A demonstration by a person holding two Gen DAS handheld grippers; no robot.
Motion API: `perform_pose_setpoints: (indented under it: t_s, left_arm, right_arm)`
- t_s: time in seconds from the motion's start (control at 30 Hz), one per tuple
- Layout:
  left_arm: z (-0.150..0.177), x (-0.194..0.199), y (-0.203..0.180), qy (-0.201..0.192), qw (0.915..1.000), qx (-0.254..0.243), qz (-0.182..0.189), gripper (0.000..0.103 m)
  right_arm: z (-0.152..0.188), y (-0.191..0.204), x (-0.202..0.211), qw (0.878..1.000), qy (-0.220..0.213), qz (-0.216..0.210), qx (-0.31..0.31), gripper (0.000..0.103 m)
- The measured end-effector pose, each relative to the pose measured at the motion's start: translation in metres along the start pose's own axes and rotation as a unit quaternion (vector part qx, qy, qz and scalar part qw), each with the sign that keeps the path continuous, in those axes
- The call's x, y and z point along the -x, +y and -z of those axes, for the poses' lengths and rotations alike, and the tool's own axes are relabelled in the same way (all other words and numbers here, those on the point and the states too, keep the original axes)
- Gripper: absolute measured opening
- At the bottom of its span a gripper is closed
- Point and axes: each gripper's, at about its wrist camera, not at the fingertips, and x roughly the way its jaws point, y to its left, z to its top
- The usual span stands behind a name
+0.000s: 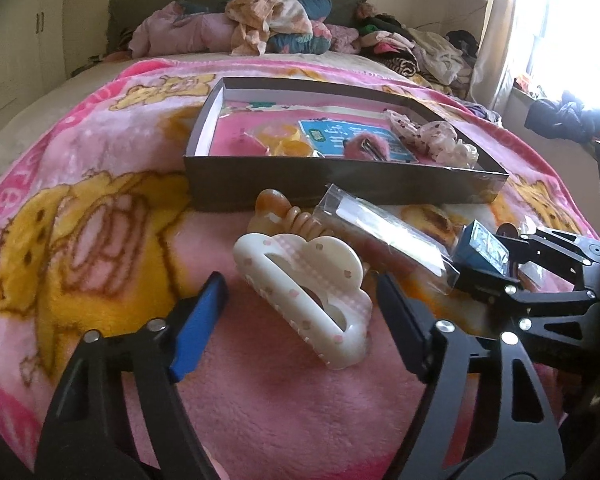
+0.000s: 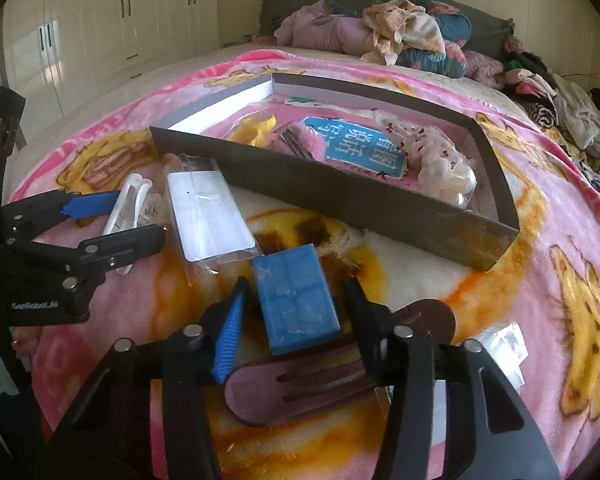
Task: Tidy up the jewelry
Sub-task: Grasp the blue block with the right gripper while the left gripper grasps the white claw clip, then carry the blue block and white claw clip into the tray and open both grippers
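Observation:
A white cloud-shaped hair claw [image 1: 306, 296] with pink dots lies on the pink blanket between the fingers of my open left gripper [image 1: 302, 286], which also shows in the right wrist view [image 2: 114, 216] around that claw [image 2: 128, 208]. A small blue box [image 2: 298, 302] lies between the fingers of my open right gripper [image 2: 298, 284]; it also shows in the left wrist view [image 1: 482, 250]. The dark open box [image 1: 340, 184] behind holds hair ties, a pink fluffy clip and a teal card. A clear packet [image 1: 384, 236] lies beside the claw.
A brown claw clip [image 1: 278, 210] lies behind the white one. A dark brown comb [image 2: 340, 368] and a small clear bag [image 2: 504, 344] lie under and right of my right gripper. Piled clothes [image 1: 268, 20] sit at the bed's head. White wardrobes [image 2: 100, 20] stand to the left.

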Motion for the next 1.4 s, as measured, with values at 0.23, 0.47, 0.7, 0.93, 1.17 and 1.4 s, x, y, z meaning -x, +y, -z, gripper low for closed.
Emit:
perform_pose_setpoints:
  t_s: [0.23,0.47,0.7,0.93,1.17,1.4]
  left_arm:
    - [0.003,0.003,-0.003,0.005,0.9999,-0.012,0.005,0.046]
    - [0.003,0.009,0.001,0.008,0.9999,-0.004,0.014,0.035]
    - [0.004,0.016,0.003,0.01,0.9998,-0.015,0.007,0.029]
    - [0.003,0.027,0.007,0.002,0.9999,-0.017,0.001,0.029]
    - [-0.006,0.041,0.009,-0.016,0.9998,-0.011,0.006,0.029]
    - [-0.016,0.045,0.007,-0.028,0.9995,-0.007,0.01,0.029]
  right_arm:
    - [0.0,-0.007,0.006,0.999,-0.014,-0.021,-0.024,0.032]
    - [0.001,-0.005,0.017,0.999,-0.028,-0.032,-0.025,0.031]
    - [-0.001,0.0,0.023,0.998,-0.035,-0.037,-0.025,0.031]
    - [-0.002,0.005,0.029,0.998,-0.042,-0.041,-0.028,0.031]
    - [-0.008,0.013,0.04,0.997,-0.057,-0.05,-0.03,0.031]
    - [-0.014,0.014,0.042,0.996,-0.062,-0.049,-0.031,0.031]
